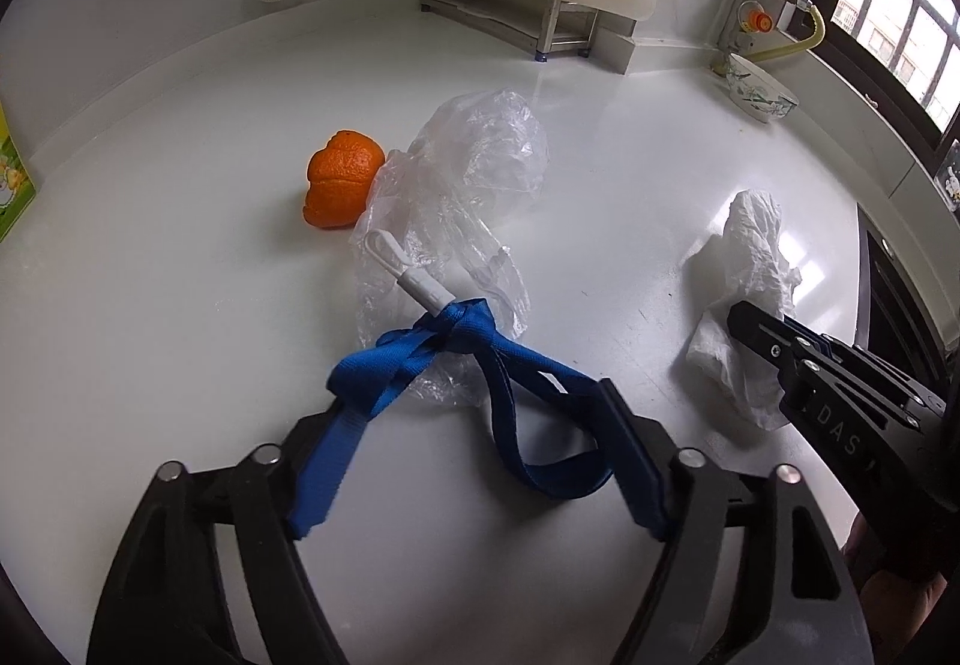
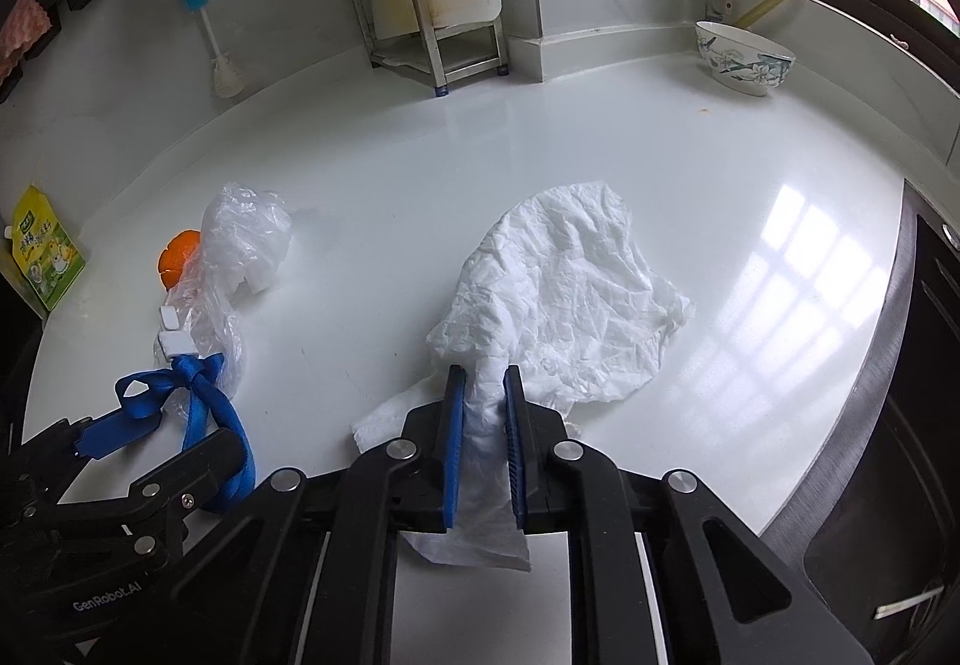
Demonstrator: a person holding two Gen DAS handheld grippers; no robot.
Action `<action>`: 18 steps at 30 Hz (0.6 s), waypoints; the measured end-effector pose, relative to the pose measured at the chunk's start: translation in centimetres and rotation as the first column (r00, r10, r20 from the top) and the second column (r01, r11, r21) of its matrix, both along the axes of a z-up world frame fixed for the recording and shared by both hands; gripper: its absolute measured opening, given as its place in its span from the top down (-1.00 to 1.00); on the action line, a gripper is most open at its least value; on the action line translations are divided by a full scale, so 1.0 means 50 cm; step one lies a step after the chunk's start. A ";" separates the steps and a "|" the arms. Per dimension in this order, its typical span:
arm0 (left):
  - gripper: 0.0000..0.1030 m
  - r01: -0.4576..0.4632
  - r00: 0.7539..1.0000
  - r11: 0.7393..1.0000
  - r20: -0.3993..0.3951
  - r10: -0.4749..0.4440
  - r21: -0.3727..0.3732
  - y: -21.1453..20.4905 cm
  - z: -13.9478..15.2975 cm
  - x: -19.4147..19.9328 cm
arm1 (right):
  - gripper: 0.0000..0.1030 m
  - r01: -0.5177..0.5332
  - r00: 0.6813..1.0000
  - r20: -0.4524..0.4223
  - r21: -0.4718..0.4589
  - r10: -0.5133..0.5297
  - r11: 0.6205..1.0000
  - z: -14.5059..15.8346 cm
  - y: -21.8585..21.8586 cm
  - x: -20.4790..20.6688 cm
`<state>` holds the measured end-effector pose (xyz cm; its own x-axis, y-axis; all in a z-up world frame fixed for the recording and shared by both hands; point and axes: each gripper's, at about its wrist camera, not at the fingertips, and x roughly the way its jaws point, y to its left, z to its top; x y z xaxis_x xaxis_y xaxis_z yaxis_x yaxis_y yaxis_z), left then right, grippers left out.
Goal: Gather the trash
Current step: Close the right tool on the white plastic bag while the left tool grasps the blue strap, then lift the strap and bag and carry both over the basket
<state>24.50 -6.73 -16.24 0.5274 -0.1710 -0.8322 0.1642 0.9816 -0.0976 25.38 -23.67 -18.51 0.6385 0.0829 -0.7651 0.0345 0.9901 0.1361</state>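
- The crumpled tissue [image 2: 564, 281] lay on the white counter [image 2: 420, 173], its near edge clamped by the right gripper [image 2: 483, 383].
- It was judged light, soft, easily torn.
- The left gripper [image 1: 474, 401] stood apart around a blue strap [image 1: 420, 353].

On the white desk [image 2: 540, 137] lie three pieces of trash: one orange peel [image 1: 342, 179], one clear plastic bag [image 1: 456, 221] and one crumpled white paper towel [image 2: 564, 293]. One blue strap [image 1: 432, 359] is knotted to one white clip [image 1: 402, 269], both lying at the bag. At the desk's far edge stands one metal rack [image 2: 414, 17], and one patterned bowl [image 2: 744, 56] sits toward the far right corner. One bottle brush [image 2: 213, 44] leans at the far left. One yellow-green pouch [image 2: 48, 257] stands at the left edge. Two grippers are in view: the left gripper [image 1: 474, 413] and the right gripper [image 2: 483, 383].
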 end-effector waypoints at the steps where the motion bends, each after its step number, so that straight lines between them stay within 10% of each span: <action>1: -0.02 0.004 1.000 1.000 0.004 -0.004 0.017 -0.002 0.000 -0.002 | 0.76 0.001 1.000 -0.001 0.002 -0.001 1.000 0.000 -0.001 -0.002; 8: 0.88 0.018 1.000 0.999 -0.001 -0.018 0.038 0.014 0.002 -0.021 | 0.76 0.002 1.000 0.000 0.016 -0.002 1.000 0.002 0.003 -0.020; 18: 0.95 0.003 0.999 1.000 0.054 -0.004 0.029 0.057 0.064 -0.049 | 0.76 0.000 1.000 0.021 0.043 0.000 0.999 0.040 0.013 -0.055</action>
<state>22.04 -3.90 -13.03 0.5715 -0.1496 -0.8068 0.1720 0.9832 -0.0605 22.63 -23.01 -16.53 0.6547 0.1156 -0.7470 0.0311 0.9833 0.1795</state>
